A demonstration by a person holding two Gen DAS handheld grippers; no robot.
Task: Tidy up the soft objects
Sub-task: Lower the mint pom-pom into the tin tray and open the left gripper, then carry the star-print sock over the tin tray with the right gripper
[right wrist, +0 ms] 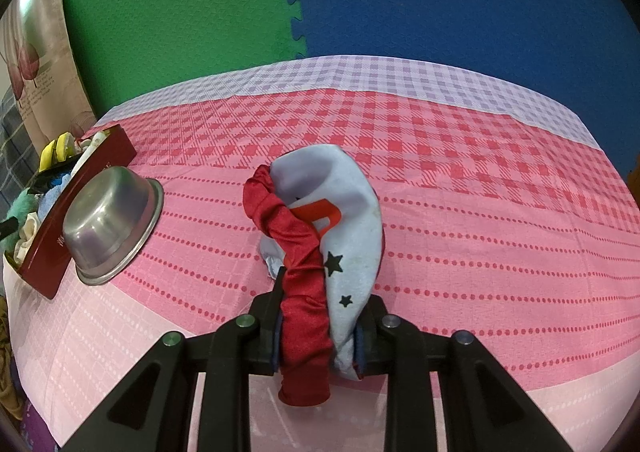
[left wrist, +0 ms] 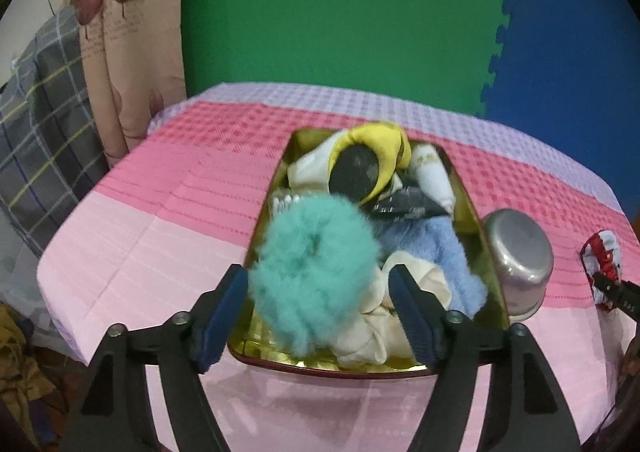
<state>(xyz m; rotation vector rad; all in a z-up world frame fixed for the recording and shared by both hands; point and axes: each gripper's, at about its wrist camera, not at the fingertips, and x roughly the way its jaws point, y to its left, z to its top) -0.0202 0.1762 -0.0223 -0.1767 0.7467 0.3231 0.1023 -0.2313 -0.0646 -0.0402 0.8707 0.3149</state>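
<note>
On counter, left side: tin nearly full, teal pompom on top.
Left gripper: jaws wide, nothing held.
Right gripper: jaws clamp red-blue cloth.
Left to do: cloth into tin.

Fluffy teal pompom, shiny satin cloth, dull metal bowl, woven tablecloth.

Teal pompom, pink checked tablecloth

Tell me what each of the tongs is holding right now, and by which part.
The right tongs are shut on the red and pale blue cloth toy, pinching its near end. The left tongs are open over the box, holding nothing; the teal pom-pom sits between them.
</note>
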